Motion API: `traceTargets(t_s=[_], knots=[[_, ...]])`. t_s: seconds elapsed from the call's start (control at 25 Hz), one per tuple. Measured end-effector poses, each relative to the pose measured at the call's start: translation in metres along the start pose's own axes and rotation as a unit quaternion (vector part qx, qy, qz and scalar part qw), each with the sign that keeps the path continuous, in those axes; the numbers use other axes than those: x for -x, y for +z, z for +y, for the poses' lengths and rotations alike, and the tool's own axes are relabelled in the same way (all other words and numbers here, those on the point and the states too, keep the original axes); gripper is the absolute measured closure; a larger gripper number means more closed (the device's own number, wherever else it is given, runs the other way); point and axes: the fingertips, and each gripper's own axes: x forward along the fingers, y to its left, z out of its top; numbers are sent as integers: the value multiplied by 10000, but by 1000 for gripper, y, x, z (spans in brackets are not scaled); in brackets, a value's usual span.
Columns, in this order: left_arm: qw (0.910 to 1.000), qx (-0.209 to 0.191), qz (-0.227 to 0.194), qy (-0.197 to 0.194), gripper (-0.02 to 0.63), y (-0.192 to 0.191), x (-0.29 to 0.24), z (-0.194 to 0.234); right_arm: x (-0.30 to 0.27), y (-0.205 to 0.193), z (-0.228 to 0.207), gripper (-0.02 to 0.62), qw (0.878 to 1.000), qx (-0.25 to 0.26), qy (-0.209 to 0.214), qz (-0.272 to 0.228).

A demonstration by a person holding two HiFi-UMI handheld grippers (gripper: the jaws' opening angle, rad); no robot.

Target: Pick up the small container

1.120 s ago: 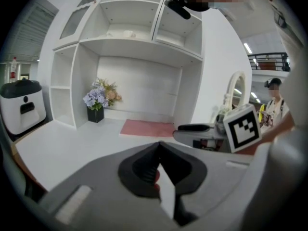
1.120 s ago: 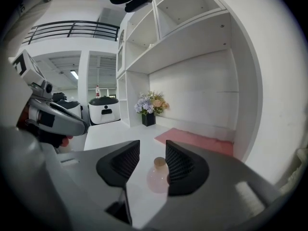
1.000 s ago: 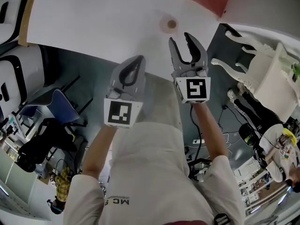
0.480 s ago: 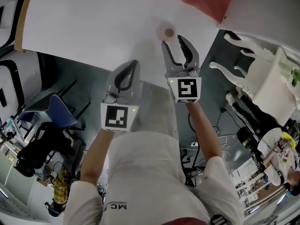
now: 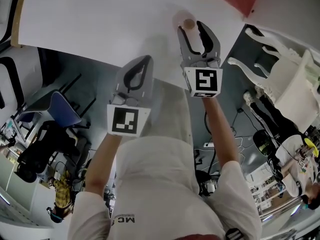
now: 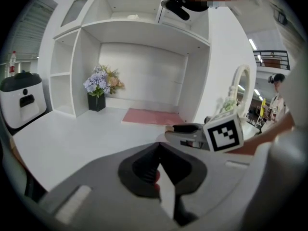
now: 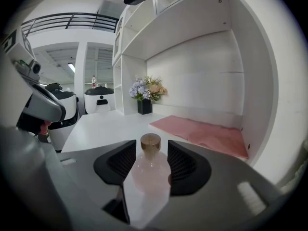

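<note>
The small container [image 7: 150, 171], a pale pink bottle with a brown cap, stands upright on the white table [image 5: 100, 24]. In the head view the small container [image 5: 188, 23] shows between the tips of my right gripper [image 5: 191, 29]. My right gripper [image 7: 150, 153] has one dark pad on each side of the bottle; its jaws are opening, and I see no pad pressing on it. My left gripper [image 5: 142, 64] hovers at the table's near edge, to the left of the bottle. In its own view the left gripper [image 6: 159, 148] is shut with nothing in it.
A pink mat [image 7: 202, 134] lies beyond the bottle against the shelf unit's wall. A vase of flowers [image 7: 144, 97] stands at the far back of the table. A white ornate chair [image 5: 280, 79] is to the right, and a blue chair [image 5: 62, 111] sits below the table's edge.
My right gripper has moved forward over the table until the bottle stands between its jaws, which look slightly wider. The left gripper has stayed about where it was.
</note>
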Motion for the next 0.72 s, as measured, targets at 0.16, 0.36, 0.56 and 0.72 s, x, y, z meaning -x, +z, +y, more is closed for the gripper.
traceTargets(t_s=[0.16, 0.36, 0.56, 0.72], knots=[[10000, 40, 39, -33, 606, -5, -1, -1, -6, -4, -1, 427, 10000, 44, 52, 53], [9999, 62, -3, 93, 606, -6, -7, 1, -9, -1, -2, 468, 9995, 293, 95, -93], [9999, 78, -2, 66, 606, -9, -10, -4, -8, -3, -4, 471, 9995, 280, 60, -93], [10000, 87, 43, 22, 606, -12, -10, -9, -7, -1, -4, 471, 9995, 274, 41, -129]])
